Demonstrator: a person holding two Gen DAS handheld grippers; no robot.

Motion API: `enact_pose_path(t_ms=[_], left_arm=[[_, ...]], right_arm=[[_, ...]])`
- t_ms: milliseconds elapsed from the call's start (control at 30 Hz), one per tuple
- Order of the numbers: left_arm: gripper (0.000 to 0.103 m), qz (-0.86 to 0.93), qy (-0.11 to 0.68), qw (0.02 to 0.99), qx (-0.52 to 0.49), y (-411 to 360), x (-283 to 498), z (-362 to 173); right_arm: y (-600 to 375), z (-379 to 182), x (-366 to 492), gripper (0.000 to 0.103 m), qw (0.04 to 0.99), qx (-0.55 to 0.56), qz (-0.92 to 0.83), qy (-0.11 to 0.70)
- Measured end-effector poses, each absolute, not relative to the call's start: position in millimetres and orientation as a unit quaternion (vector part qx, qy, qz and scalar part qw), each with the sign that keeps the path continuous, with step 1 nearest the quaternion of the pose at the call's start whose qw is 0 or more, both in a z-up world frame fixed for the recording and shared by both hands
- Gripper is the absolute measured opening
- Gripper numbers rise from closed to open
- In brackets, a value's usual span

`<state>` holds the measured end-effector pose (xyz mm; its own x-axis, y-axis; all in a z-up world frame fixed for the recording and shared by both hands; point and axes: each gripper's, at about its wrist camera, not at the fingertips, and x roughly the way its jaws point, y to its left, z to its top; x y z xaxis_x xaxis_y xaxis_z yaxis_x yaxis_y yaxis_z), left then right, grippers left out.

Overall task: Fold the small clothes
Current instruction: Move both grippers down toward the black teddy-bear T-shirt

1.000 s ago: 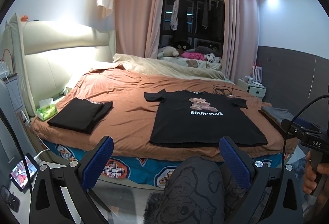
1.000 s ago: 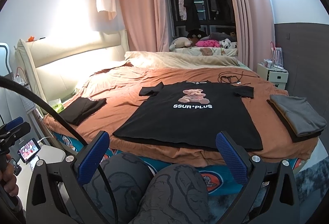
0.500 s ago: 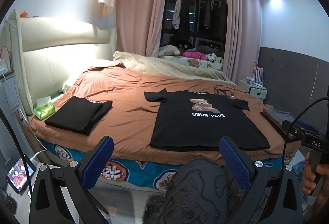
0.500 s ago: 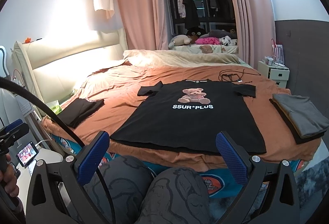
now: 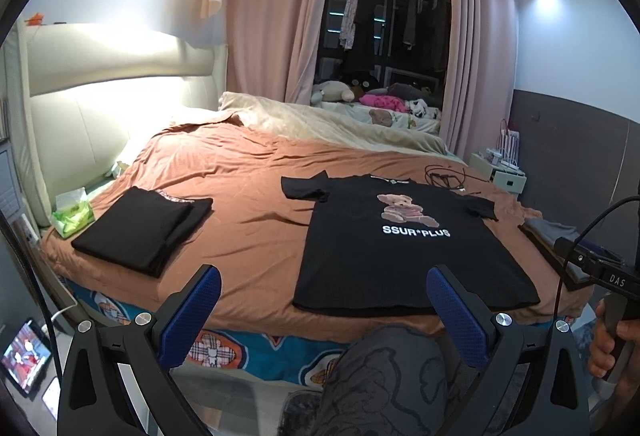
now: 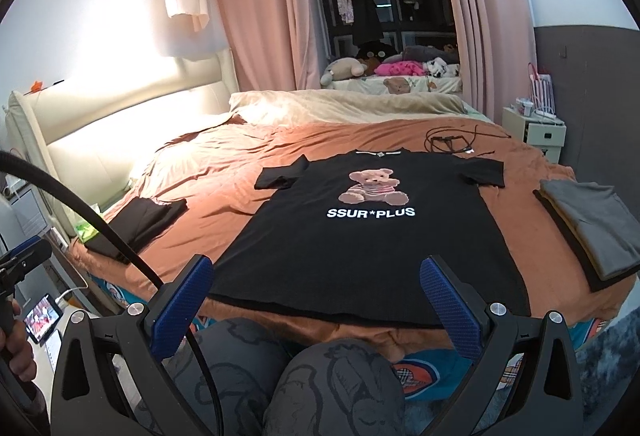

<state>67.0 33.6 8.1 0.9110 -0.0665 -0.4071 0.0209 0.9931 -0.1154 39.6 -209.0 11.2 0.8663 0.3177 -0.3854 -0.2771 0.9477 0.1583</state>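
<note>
Black cotton bear-print T-shirt (image 6: 360,232) lies flat on your brown-sheeted bed (image 5: 248,203), beyond both grippers: your left gripper (image 5: 320,310) and right gripper (image 6: 316,300) hover short of its near hem, fingers wide, empty.

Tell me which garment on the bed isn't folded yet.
The black bear-print T-shirt in the middle, spread flat with both sleeves out. The black garment to its left and the grey one on the stack to its right are already folded.
</note>
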Motion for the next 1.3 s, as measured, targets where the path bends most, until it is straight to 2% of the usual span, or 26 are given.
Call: enact_pose_path(t_ms=[767,1300], left_arm=[[0.103,-0.036,0.249,0.965,-0.077,50,211,3],[0.097,-0.041,0.276,0.958,-0.067,59,324,12]], right_arm=[[-210,28,167,0.103,0.956,0.073,0.136,0.25],[-202,48,275,0.103,0.952,0.059,0.145,0.263]])
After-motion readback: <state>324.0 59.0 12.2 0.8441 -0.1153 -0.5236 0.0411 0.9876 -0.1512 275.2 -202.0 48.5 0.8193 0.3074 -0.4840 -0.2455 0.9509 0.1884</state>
